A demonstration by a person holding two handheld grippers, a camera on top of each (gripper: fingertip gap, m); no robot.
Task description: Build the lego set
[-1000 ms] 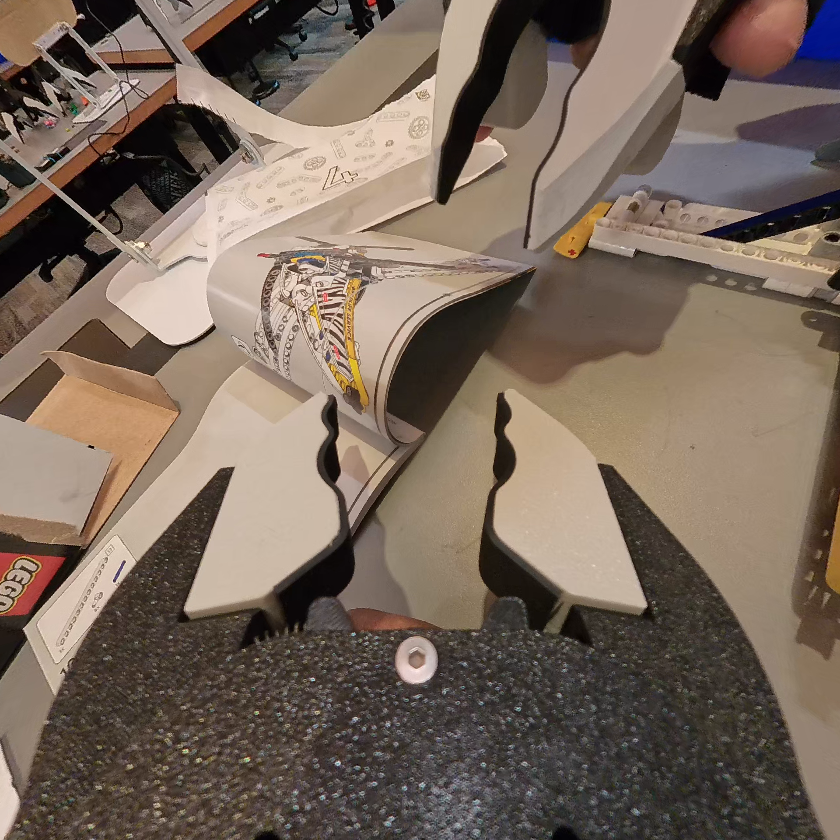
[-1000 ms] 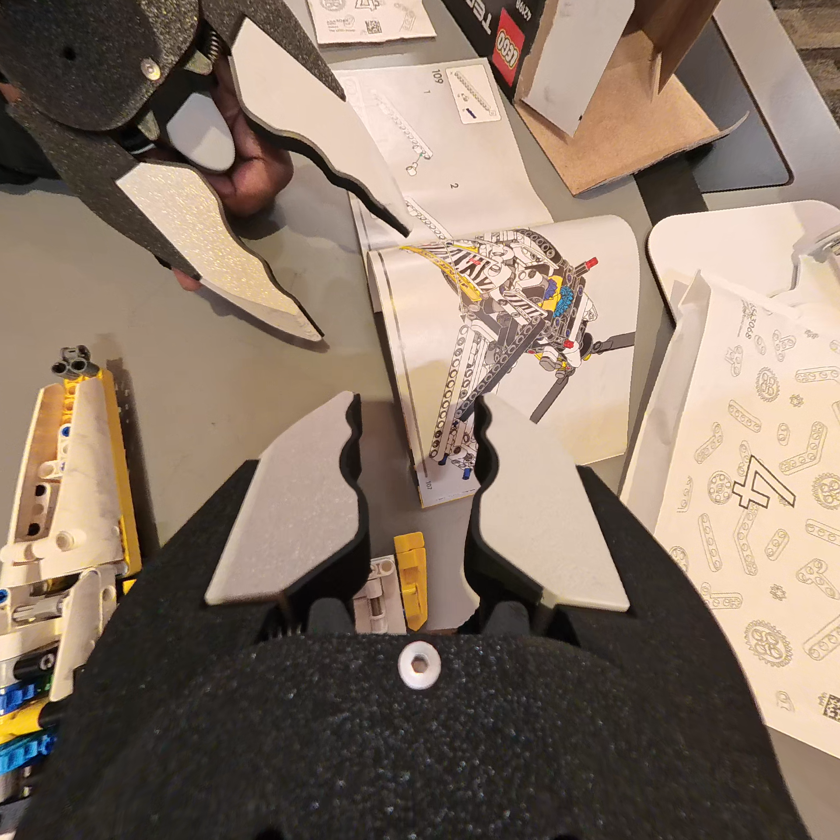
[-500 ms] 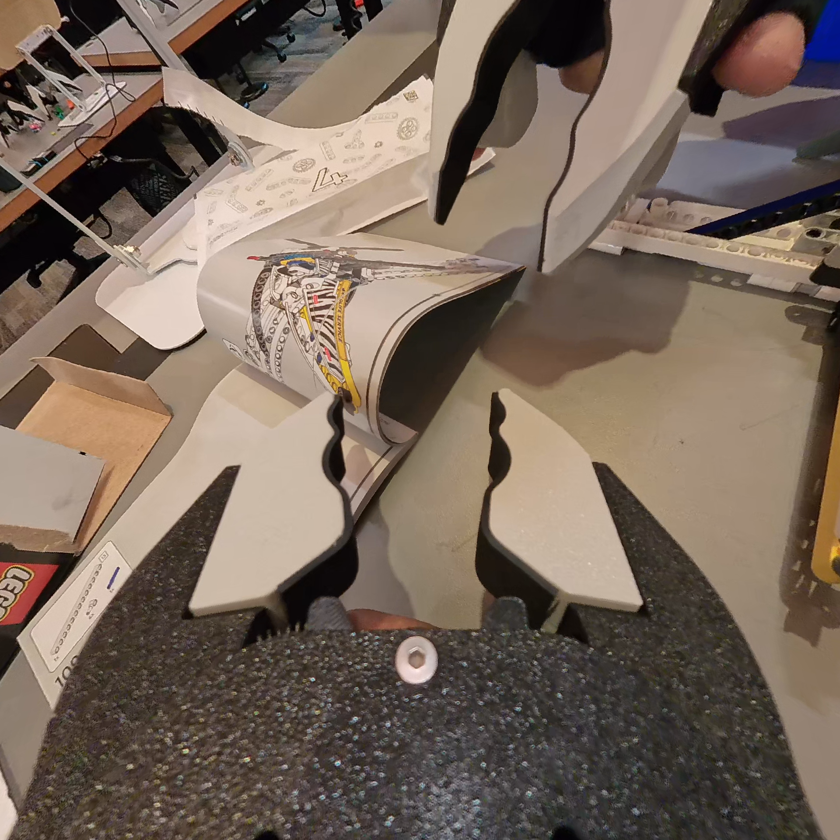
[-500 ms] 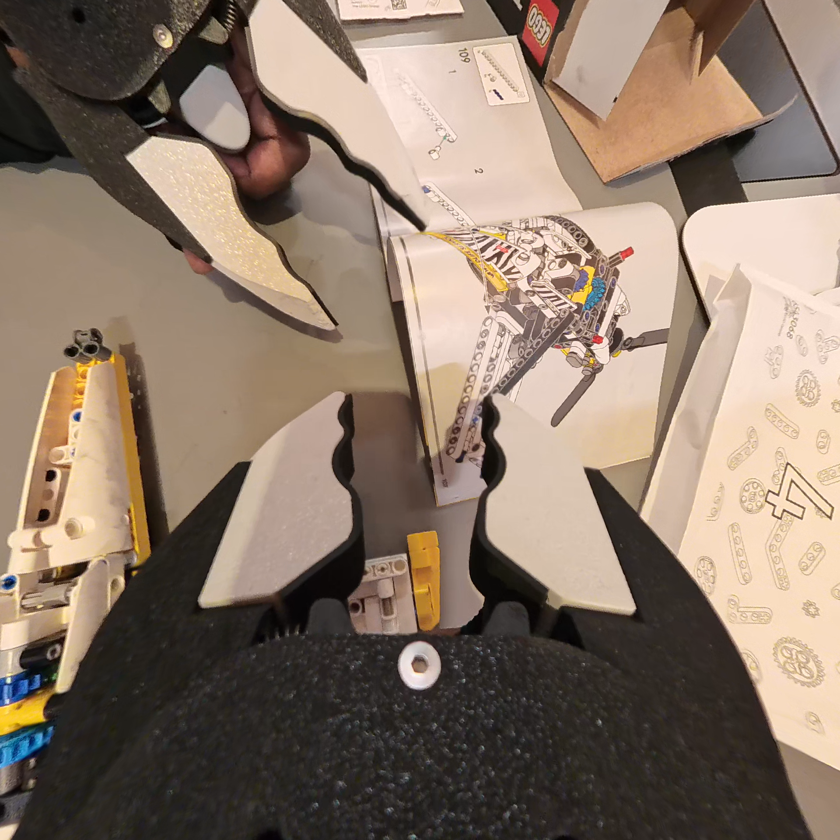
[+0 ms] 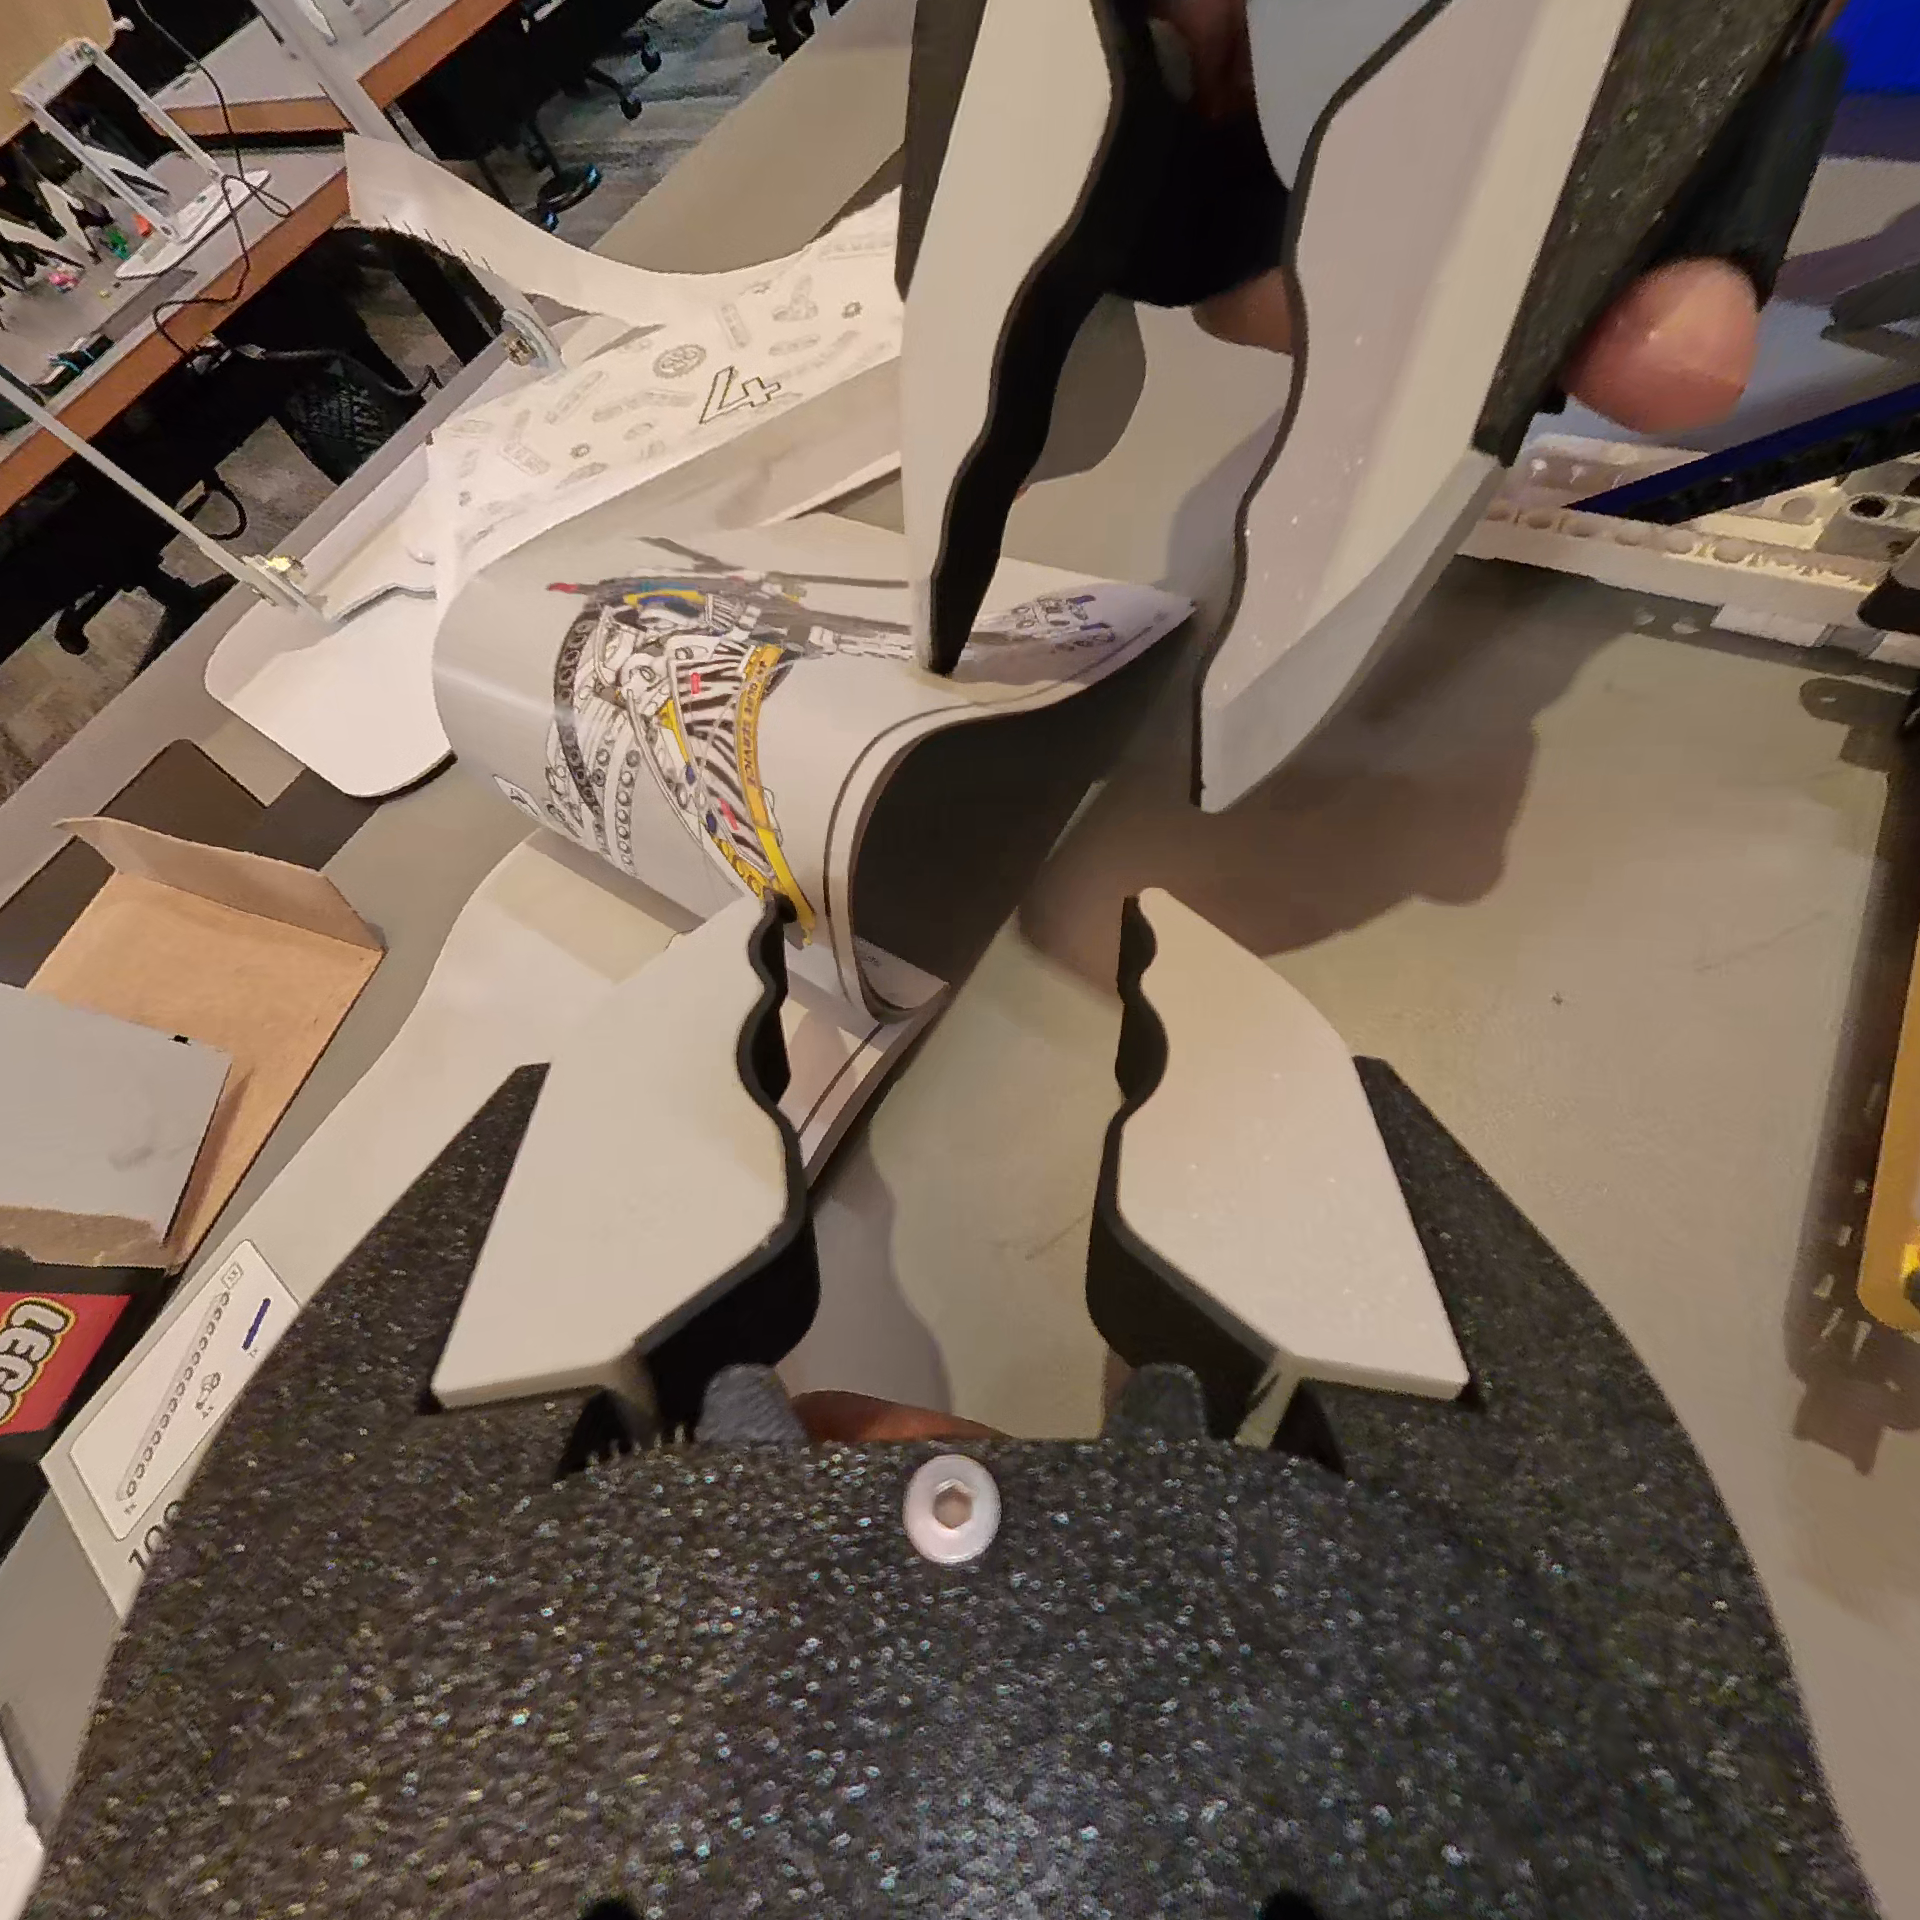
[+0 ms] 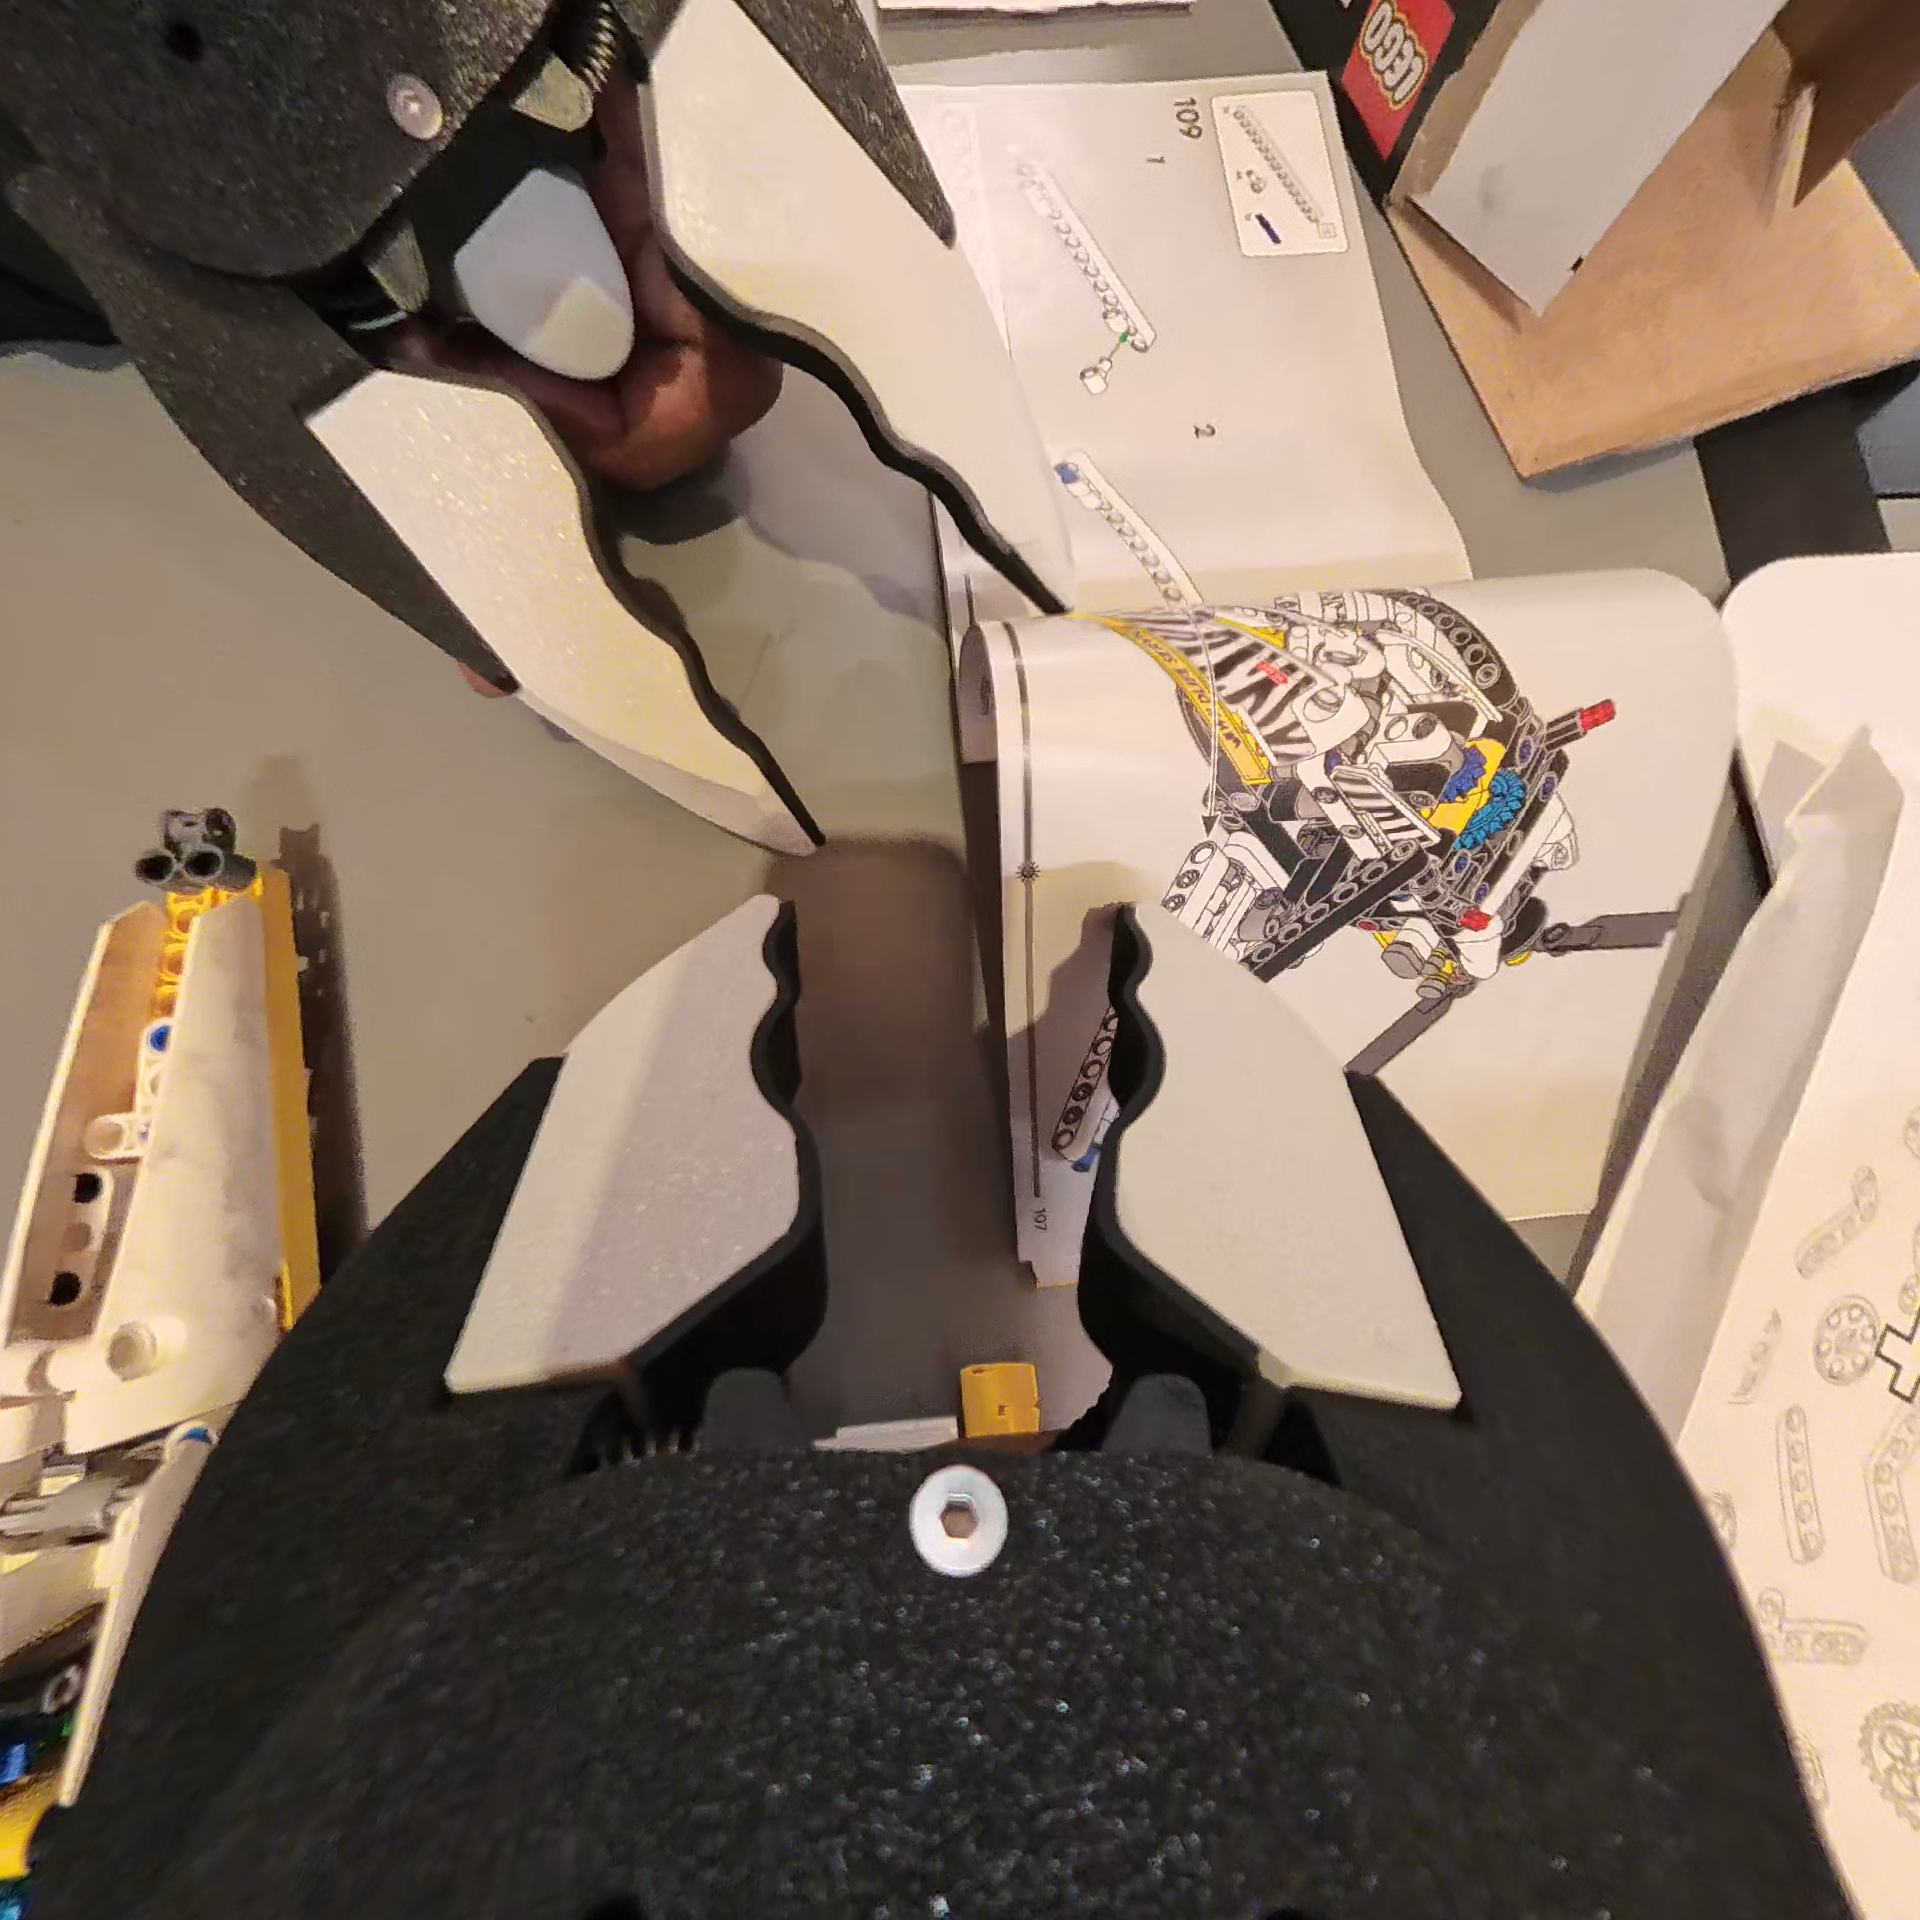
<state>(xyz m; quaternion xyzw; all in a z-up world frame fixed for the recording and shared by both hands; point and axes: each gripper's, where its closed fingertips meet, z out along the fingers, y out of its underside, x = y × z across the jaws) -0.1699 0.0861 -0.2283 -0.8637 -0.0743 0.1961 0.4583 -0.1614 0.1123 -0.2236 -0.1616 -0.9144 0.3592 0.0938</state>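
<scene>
Left wrist view: the left claw [image 5: 945, 914] is standing spread over the grey table [image 5: 1455, 1039], pinching nothing, its left finger just beside the curled page [image 5: 665, 748] of a booklet. The right claw [image 5: 1081, 717] is hanging spread above, one fingertip [image 5: 945, 655] touching that page near its edge.

Right wrist view: the right claw [image 6: 951, 914] is straddling the page edge [image 6: 1101, 790], its pads apart from it. A brick model [image 6: 166, 1122] is lying at left, a printed bag [image 6: 1829, 1351] at right, a cardboard box [image 6: 1662, 270] beyond.
</scene>
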